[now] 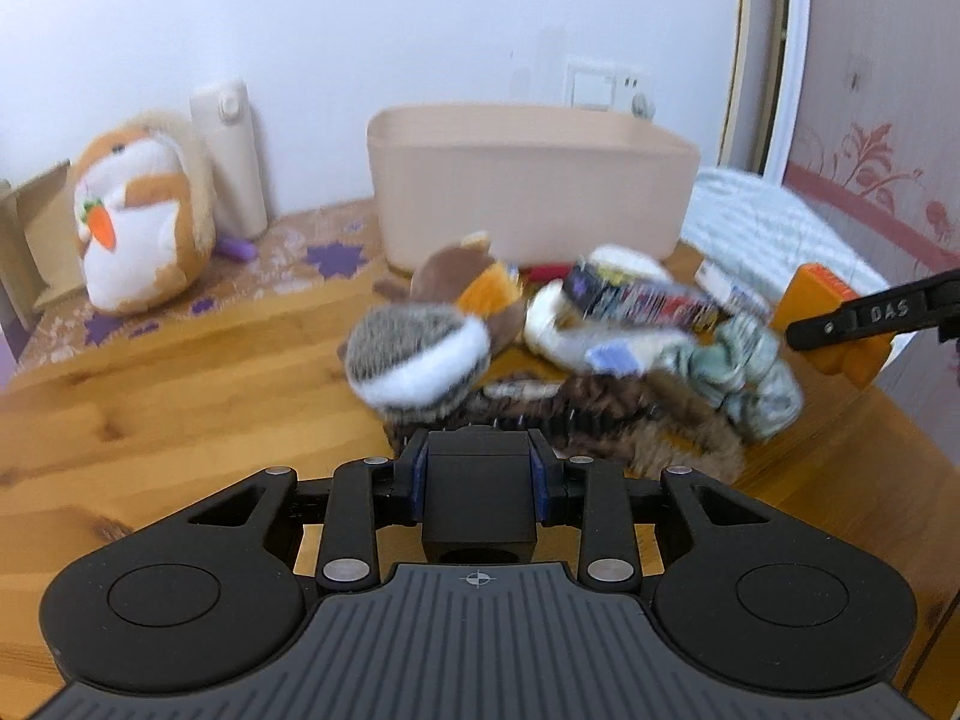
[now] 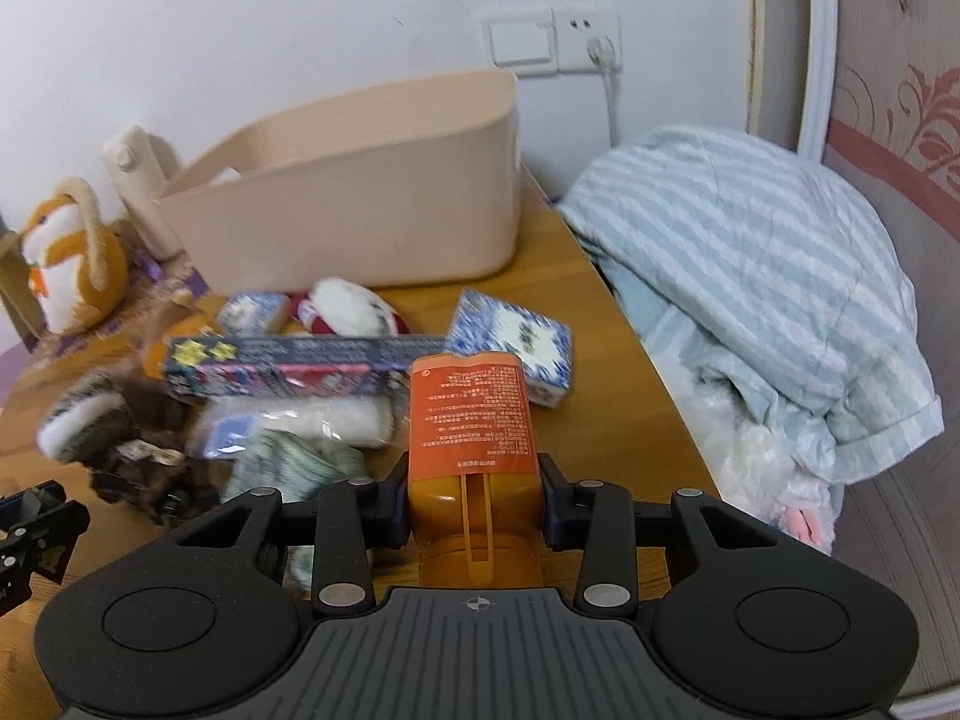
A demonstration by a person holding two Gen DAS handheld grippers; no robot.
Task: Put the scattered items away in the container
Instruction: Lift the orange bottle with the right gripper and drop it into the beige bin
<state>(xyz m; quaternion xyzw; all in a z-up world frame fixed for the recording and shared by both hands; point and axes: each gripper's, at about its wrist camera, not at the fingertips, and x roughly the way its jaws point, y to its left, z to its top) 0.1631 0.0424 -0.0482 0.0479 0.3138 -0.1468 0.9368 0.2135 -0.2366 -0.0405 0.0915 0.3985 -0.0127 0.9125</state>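
Orange bottle (image 2: 472, 420) — between jaws.

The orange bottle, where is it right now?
The orange bottle is clamped in the right gripper, held above the wooden table, just in front of the blue-and-white box.

The letters "DAS" stand in white on the black arm of the right gripper (image 1: 877, 313), at the right edge of the left wrist view. The orange bottle (image 2: 471, 420) carries a label of small white print, too fine to read.
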